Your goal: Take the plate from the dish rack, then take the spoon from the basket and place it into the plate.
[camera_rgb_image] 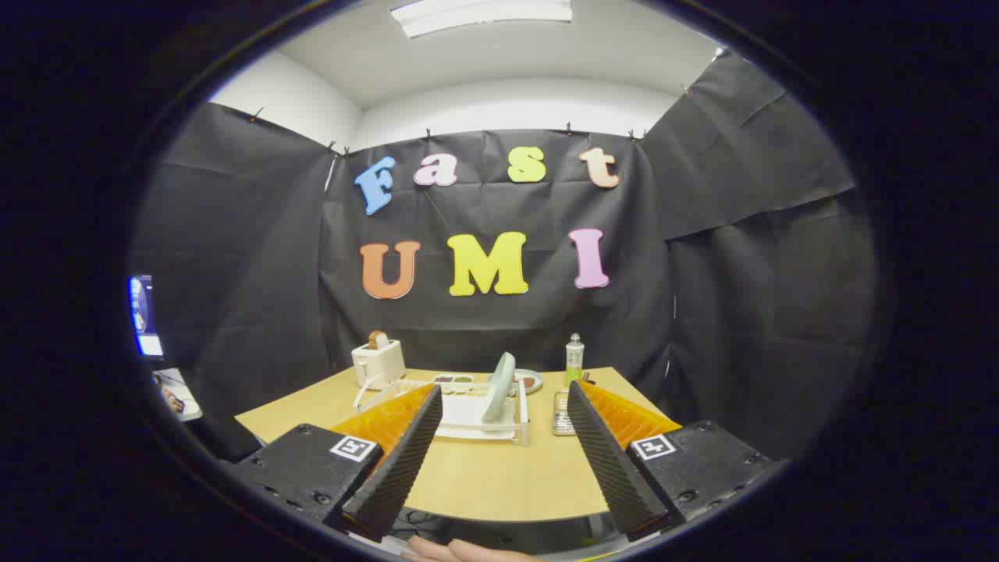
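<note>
- Fingers (503,414) spread wide apart, gripping nothing, hovering over the near edge of the tabletop (499,484).
- Beyond them, plate (499,386) stood upright on edge in the white dish rack (478,417).
- Basket (561,412) just beside the rack; spoon too small to tell.
- Toaster (378,361) and bottle (574,357) farther back.

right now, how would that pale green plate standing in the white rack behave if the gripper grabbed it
The pale green plate stands on edge in the white dish rack, so it looks rigid, though a nudge might tip it. Its smooth rim may be slippery. The gripper is open, well short of it.
</note>
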The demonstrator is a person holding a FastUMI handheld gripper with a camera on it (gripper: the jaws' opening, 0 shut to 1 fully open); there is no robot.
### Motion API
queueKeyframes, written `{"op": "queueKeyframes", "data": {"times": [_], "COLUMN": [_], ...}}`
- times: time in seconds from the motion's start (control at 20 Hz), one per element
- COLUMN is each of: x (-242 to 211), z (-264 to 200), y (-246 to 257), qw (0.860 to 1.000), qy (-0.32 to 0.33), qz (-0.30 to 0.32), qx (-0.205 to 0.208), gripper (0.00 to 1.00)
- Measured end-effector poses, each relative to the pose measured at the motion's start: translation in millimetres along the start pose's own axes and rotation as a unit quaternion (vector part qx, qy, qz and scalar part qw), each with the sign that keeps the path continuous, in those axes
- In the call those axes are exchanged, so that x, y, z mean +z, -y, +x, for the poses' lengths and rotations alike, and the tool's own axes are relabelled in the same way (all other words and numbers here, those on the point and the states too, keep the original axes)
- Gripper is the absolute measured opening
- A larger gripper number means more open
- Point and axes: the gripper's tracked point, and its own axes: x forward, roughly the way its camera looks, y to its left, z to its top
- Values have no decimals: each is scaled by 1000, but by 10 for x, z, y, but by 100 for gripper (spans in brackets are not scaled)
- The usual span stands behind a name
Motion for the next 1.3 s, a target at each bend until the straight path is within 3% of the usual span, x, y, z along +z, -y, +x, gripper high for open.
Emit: {"op": "queueKeyframes", "data": {"times": [0.2,0.85,1.1,1.3], "x": [-46,-142,-151,-157], "z": [43,229,667,1348], "y": [24,214,168,169], "qw": [1000,1000,999,996], "qy": [-9,-17,-36,-89], "qz": [16,14,2,-12], "qx": [8,-22,-10,-18], "gripper": [100,100,100,100]}}
